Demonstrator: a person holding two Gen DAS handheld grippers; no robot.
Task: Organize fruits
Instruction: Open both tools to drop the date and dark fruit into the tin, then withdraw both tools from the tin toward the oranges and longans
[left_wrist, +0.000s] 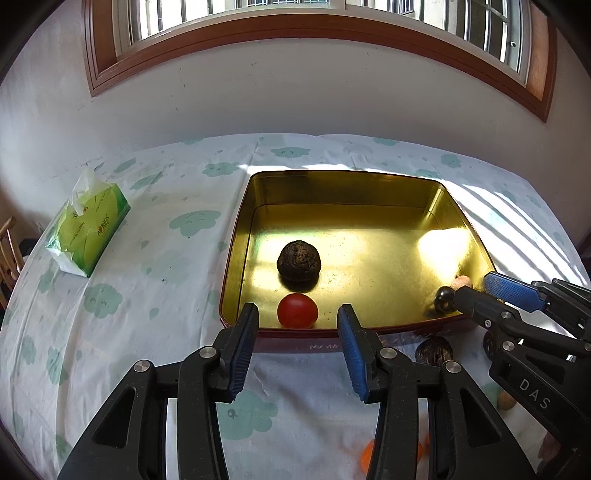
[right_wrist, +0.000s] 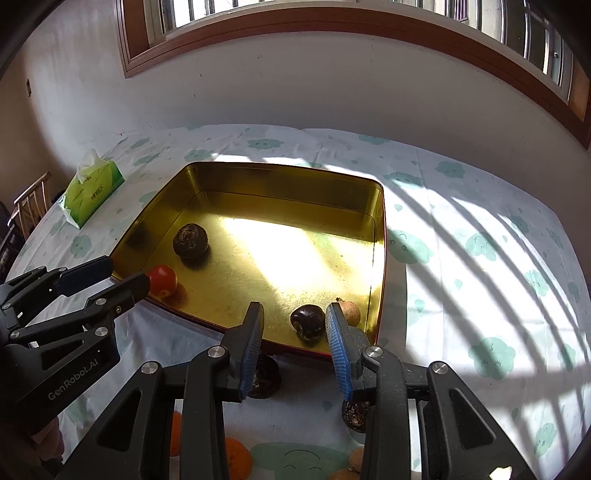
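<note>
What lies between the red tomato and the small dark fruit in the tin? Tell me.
Bare gold floor of the tin; nothing lies between red tomato and small dark fruit, per the right wrist view.

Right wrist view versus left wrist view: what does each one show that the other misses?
Only the right wrist view: the left claw from the side, and a wide sunlit stretch of tablecloth right of the tin.

Only the left wrist view: the right claw from the side, reaching over the tin's near right corner.

Both: the gold tin, red tomato, rough dark ball, glossy dark fruit, green tissue pack. Neither claw holds anything.
</note>
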